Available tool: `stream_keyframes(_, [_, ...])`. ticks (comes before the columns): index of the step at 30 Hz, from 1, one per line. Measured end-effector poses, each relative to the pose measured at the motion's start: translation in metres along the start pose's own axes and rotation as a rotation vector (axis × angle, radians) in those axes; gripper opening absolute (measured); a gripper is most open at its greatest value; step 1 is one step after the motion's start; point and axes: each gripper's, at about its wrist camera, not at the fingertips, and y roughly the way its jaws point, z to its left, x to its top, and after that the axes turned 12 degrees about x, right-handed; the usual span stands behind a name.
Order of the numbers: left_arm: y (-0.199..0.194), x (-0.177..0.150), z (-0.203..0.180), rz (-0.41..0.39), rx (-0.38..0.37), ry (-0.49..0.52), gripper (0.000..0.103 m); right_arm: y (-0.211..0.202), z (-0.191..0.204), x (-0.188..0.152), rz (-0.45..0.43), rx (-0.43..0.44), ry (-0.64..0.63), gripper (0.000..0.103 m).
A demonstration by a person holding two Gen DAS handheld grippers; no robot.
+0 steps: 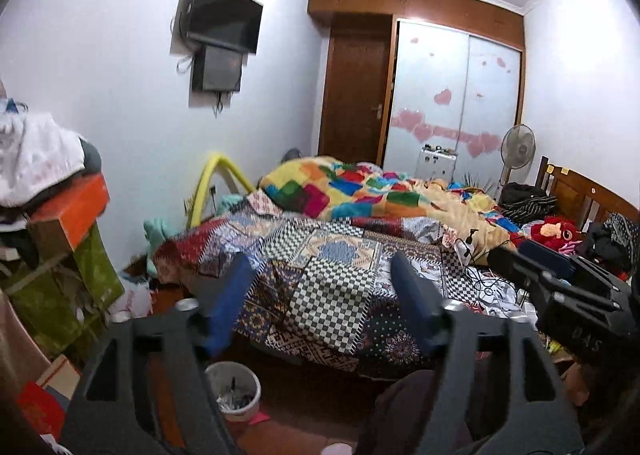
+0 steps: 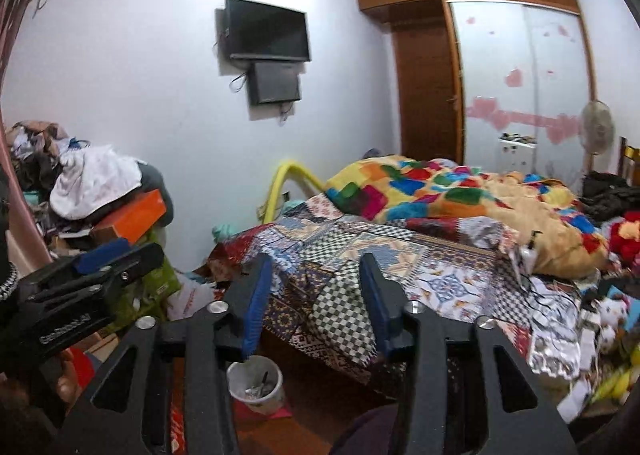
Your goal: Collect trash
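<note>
A white trash bin (image 1: 234, 389) with some dark litter inside stands on the floor at the foot of the bed; it also shows in the right wrist view (image 2: 256, 383). My left gripper (image 1: 320, 287) is open and empty, held in the air above the bin and facing the bed. My right gripper (image 2: 314, 283) is open and empty, also facing the bed. The right gripper shows at the right edge of the left wrist view (image 1: 560, 287), and the left gripper shows at the left of the right wrist view (image 2: 80, 287). Papers and small clutter (image 2: 580, 355) lie on the bed's right side.
A bed (image 1: 328, 255) with patchwork covers and a colourful blanket (image 1: 360, 191) fills the middle. Piled boxes and clothes (image 1: 60, 215) stand at the left. A television (image 1: 222, 17) hangs on the wall. A wardrobe (image 1: 452, 95), a door and a fan (image 1: 518, 147) are at the back.
</note>
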Motion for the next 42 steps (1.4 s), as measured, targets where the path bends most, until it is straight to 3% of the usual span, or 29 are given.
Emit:
stream_keyframes(1, [-0.006,-0.002,-0.001,-0.009,0.001,0.007,0.086,-0.004,0.001,-0.002,-0.007,-0.010,0.008,0.067])
stream_keyframes(5, [-0.023,-0.012,-0.003,-0.044,0.002,0.034,0.093,-0.019,0.004,-0.010,-0.039,-0.067,0.009,0.086])
stream_keyframes(7, [-0.028,-0.016,-0.004,-0.044,-0.006,0.035,0.095,-0.023,0.007,-0.010,-0.048,-0.104,0.009,0.102])
stream_keyframes(12, [-0.034,-0.023,-0.001,-0.047,-0.001,0.039,0.097,-0.038,0.008,-0.014,-0.092,-0.156,0.030,0.103])
stream_keyframes(22, [-0.040,-0.027,0.007,-0.052,-0.027,0.009,0.098,-0.053,0.008,-0.021,-0.095,-0.208,0.034,0.103])
stream_keyframes(42, [-0.041,-0.031,0.008,-0.042,-0.042,0.008,0.098,-0.059,0.009,-0.026,-0.083,-0.211,0.029,0.103])
